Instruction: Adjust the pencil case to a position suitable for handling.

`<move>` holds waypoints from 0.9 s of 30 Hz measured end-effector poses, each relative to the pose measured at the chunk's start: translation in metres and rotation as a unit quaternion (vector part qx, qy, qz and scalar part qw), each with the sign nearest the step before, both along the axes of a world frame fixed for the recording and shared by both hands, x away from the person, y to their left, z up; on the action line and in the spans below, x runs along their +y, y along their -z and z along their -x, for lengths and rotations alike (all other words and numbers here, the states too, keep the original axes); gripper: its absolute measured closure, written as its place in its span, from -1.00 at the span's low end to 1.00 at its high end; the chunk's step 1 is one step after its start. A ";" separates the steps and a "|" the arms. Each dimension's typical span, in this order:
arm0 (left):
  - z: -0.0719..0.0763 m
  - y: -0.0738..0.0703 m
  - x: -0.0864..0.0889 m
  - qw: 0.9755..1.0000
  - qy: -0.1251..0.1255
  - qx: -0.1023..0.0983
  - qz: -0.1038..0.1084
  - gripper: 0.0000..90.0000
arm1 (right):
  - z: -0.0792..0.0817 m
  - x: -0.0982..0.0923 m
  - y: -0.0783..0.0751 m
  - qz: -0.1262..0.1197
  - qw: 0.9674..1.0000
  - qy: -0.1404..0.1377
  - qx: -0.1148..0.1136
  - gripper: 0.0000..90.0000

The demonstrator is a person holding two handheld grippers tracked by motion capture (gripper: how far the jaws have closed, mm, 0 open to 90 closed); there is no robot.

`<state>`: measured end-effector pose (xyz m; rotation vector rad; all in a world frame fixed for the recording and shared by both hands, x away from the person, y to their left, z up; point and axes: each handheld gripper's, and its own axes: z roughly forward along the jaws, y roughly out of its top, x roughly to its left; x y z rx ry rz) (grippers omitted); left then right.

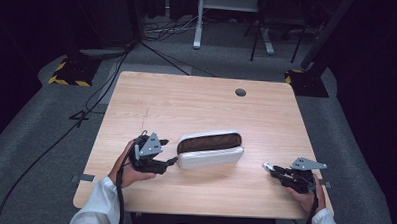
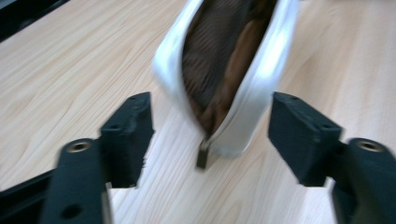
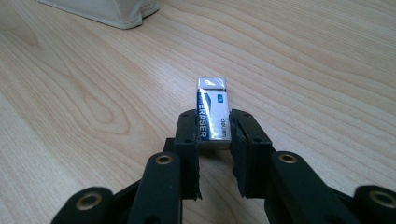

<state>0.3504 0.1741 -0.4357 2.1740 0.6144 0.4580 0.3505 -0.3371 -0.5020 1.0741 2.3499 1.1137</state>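
Observation:
A white zip pouch [image 1: 210, 150] lies unzipped near the middle of the wooden table [image 1: 187, 101], showing its brown lining [image 2: 219, 56]. My left gripper [image 1: 174, 161] is open just off the pouch's left end. In the left gripper view its jaws [image 2: 210, 135] stand wide on either side of the zipper pull [image 2: 203, 156] without touching it. My right gripper [image 1: 269, 167] rests low at the front right, shut on a small white and blue eraser [image 3: 212, 105] that sticks out ahead of the jaws [image 3: 212, 126]. A corner of the pouch [image 3: 107, 9] shows far off in the right gripper view.
A round cable hole [image 1: 240, 92] sits near the table's far edge. Beyond the table are cables on the grey floor, a yellow-and-black striped stand base [image 1: 67, 75] at the left and a white frame leg [image 1: 198, 27] at the back.

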 end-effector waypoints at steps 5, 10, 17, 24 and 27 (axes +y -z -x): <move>0.006 0.016 0.015 0.999 -0.041 0.026 -0.019 -0.51 | 0.000 0.000 -0.001 -0.003 1.000 0.000 -0.002 0.65; 0.008 0.037 0.030 0.995 -0.070 0.065 -0.026 -0.63 | -0.001 -0.002 -0.001 -0.009 1.000 0.001 -0.002 0.65; 0.011 0.064 0.032 0.991 -0.077 0.102 -0.044 -0.64 | -0.003 -0.005 -0.005 -0.017 1.000 0.001 -0.011 0.65; 0.017 0.069 0.037 0.991 -0.086 0.100 -0.016 -0.64 | -0.005 -0.007 -0.014 -0.028 0.999 -0.001 -0.026 0.65; 0.018 0.069 0.038 0.991 -0.086 0.098 -0.019 -0.64 | -0.006 -0.007 -0.018 -0.033 0.999 -0.003 -0.031 0.65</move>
